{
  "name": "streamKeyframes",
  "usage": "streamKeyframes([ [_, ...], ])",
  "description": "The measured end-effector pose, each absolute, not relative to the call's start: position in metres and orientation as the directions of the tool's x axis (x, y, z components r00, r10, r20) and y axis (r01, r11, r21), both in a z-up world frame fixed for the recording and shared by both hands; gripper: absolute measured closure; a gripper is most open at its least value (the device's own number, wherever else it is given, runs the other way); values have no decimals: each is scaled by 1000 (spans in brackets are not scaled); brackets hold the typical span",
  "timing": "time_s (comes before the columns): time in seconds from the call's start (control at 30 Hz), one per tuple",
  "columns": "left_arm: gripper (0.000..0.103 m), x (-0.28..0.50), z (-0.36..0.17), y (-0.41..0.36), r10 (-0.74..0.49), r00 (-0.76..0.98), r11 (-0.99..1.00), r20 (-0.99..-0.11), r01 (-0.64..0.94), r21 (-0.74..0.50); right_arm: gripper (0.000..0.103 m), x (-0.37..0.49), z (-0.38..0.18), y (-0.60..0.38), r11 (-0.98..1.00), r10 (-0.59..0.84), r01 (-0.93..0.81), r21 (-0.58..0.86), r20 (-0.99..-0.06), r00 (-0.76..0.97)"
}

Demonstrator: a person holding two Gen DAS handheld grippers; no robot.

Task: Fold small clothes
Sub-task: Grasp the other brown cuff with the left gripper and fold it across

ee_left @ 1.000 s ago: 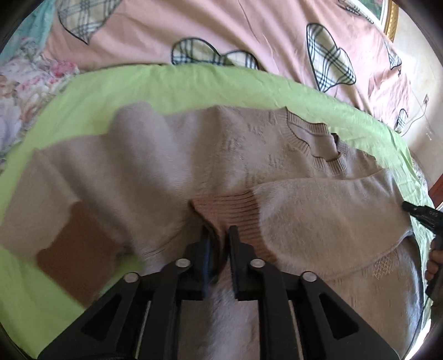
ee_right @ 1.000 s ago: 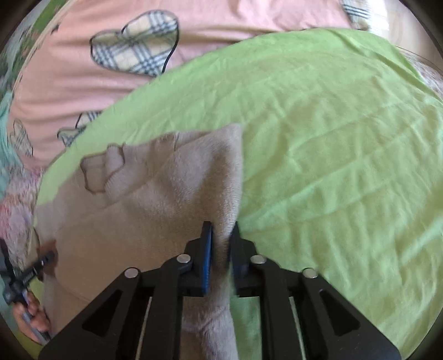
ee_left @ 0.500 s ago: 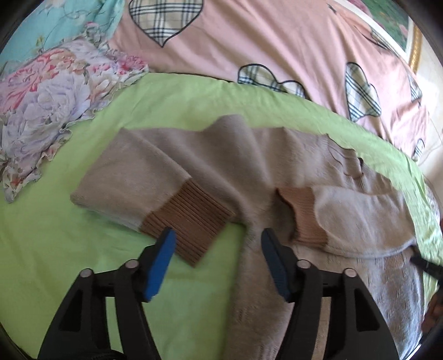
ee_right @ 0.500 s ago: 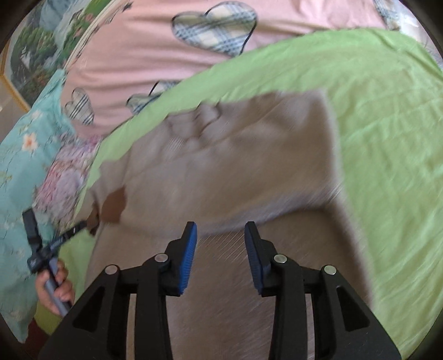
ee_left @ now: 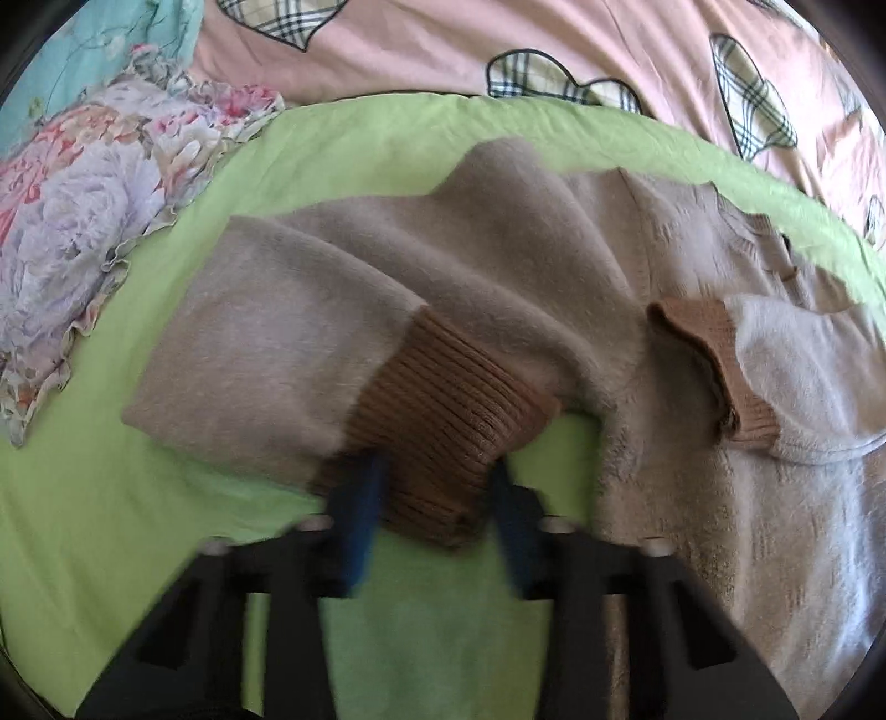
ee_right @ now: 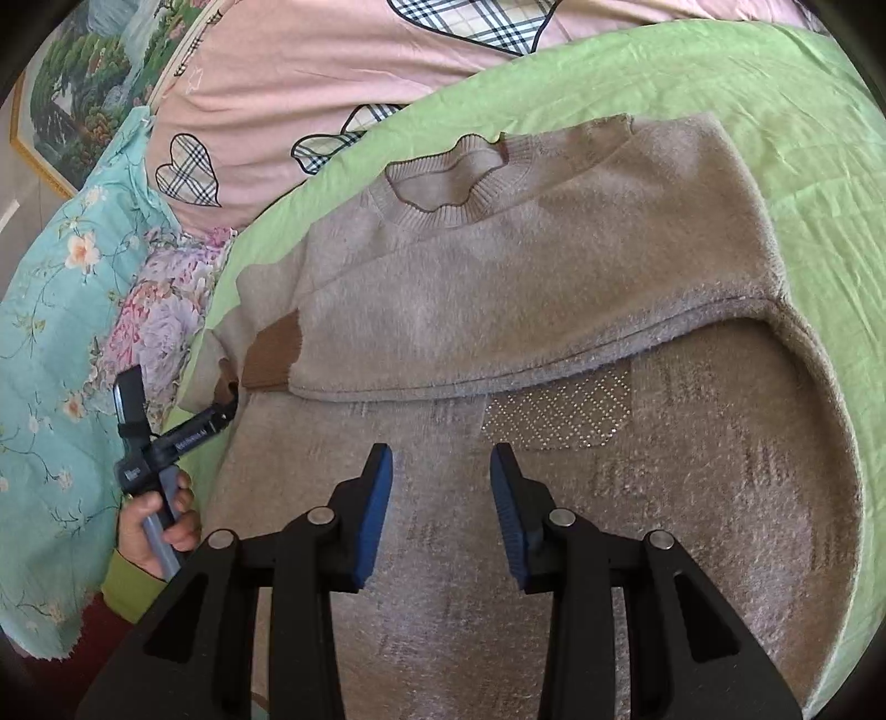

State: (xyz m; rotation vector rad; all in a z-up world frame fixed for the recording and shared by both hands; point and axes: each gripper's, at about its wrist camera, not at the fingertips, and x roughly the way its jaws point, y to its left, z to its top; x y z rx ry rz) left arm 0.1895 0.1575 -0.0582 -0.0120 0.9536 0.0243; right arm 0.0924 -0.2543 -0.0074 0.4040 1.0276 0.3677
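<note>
A beige knit sweater (ee_right: 554, 277) with brown ribbed cuffs lies on a green sheet (ee_right: 803, 111). Its right sleeve is folded across the chest, cuff (ee_right: 274, 357) at the left. In the left wrist view the other sleeve lies out to the left, and its brown cuff (ee_left: 443, 421) sits between the blue pads of my open left gripper (ee_left: 432, 498), which is blurred. The folded sleeve's cuff (ee_left: 720, 365) shows at the right. My right gripper (ee_right: 440, 487) is open and empty above the sweater's lower body. The left gripper (ee_right: 221, 410) also shows in the right wrist view by the cuff.
A pink quilt with plaid hearts (ee_left: 498, 44) lies behind the green sheet. A floral pillow (ee_left: 83, 232) and a teal floral cloth (ee_right: 50, 332) lie at the left. A framed picture (ee_right: 72, 83) hangs at the back.
Both grippers let go of the folded right sleeve and opened. The left one moved left and down to the other sleeve's brown cuff. The right one drew back over the sweater's body.
</note>
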Motion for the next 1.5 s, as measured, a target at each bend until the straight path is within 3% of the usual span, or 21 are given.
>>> streamKeyframes([
  [0.07,95,190,-55,166,-4,576,999,-817,-39,-32,65,91,-6,-253,866,476,-108,488,-742,472],
  [0.23,97,173,-18,157,-75,637,992,-768,-29,-121,65,85,0,-251,860,491,-138,491,-724,485],
  [0.4,97,158,40,99,-283,702,955,-654,145,-258,65,81,7,-255,855,496,-147,497,-705,506],
  [0.53,97,167,56,34,-428,666,903,-611,283,-324,65,78,10,-267,855,487,-125,504,-694,530],
  [0.8,97,193,21,-90,-520,530,849,-670,408,-336,65,71,17,-312,869,426,-54,493,-688,587],
  [1.07,90,220,-27,-137,-503,430,847,-750,418,-328,65,78,10,-342,866,390,16,500,-695,604],
  [1.17,71,209,-29,-126,-518,407,838,-752,420,-349,65,83,10,-342,859,399,16,512,-689,605],
  [1.23,50,198,-22,-108,-507,437,848,-743,405,-341,65,90,9,-338,859,405,7,512,-687,604],
  [1.37,49,175,-8,-51,-468,513,880,-720,342,-329,48,109,7,-322,855,432,-28,517,-682,590],
  [1.5,50,162,-3,31,-269,624,962,-733,138,-236,48,142,-1,-302,863,441,-58,502,-691,573],
])
